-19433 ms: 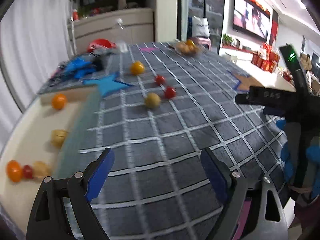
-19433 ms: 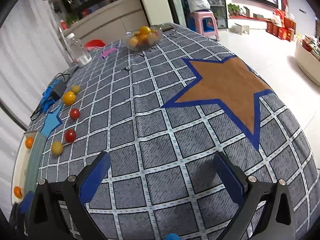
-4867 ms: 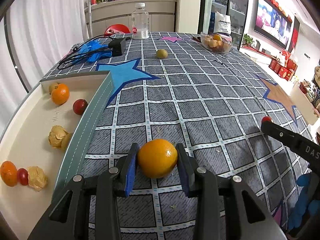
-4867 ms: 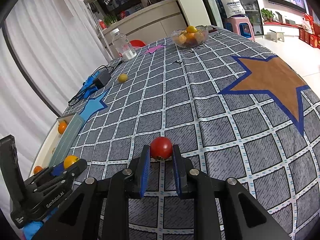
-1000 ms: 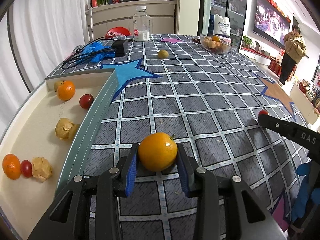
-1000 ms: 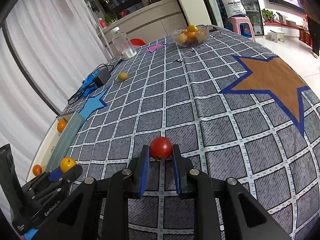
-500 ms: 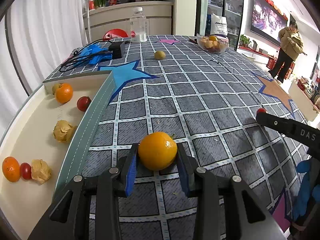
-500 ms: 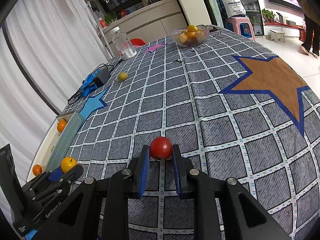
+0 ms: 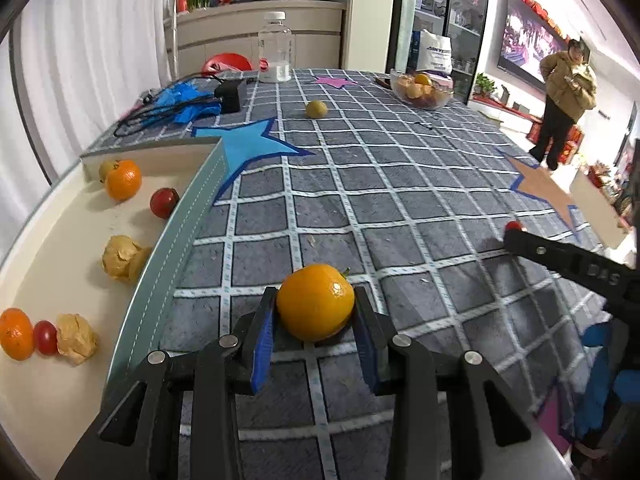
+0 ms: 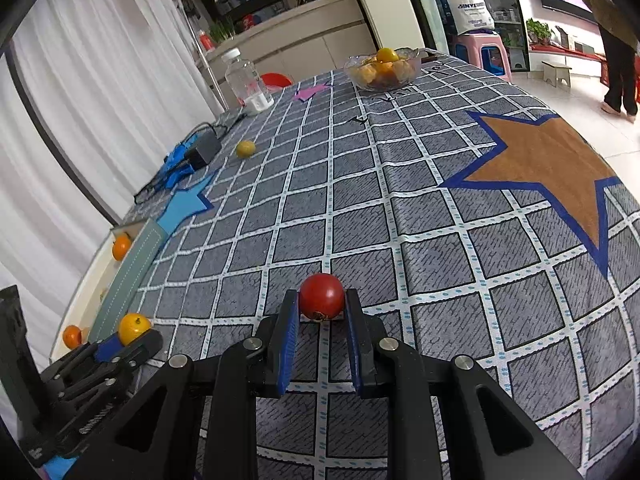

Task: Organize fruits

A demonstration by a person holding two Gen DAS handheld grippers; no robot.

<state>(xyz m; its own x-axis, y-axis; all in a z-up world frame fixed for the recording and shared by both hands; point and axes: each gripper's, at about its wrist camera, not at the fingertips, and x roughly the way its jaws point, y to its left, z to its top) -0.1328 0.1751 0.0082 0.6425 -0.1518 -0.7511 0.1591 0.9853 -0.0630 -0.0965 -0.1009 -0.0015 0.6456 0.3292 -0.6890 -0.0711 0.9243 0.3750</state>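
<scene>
**Both grippers holding fruit, almost nothing moving**

Left wrist view: the left gripper (image 9: 315, 334) is gripping an orange (image 9: 315, 301) between its blue fingers (image 9: 262, 344), which are closed against both sides of the fruit. It is hovering over the checked tabletop (image 9: 400, 184), just right of the tray (image 9: 176, 248). Compared with half a second ago, the orange is sitting in the same spot between the fingers and the tray is lying at the same place to the left. The tray is already holding two oranges, two tomatoes and husked fruits. A person (image 9: 564, 100) is standing in the room beyond, having walked into view within the last few seconds.

Right wrist view: the right gripper (image 10: 322, 322) is pinching a tomato (image 10: 321, 297), its fingers narrow and pressed on the fruit, the same as a second ago. One yellow fruit (image 10: 245, 148) is lying loose far across the tabletop, near a bowl (image 10: 382, 68) of fruit.

Judging from this stillness, both carries are paused; the orange seems close to placing, the tomato farther off.
</scene>
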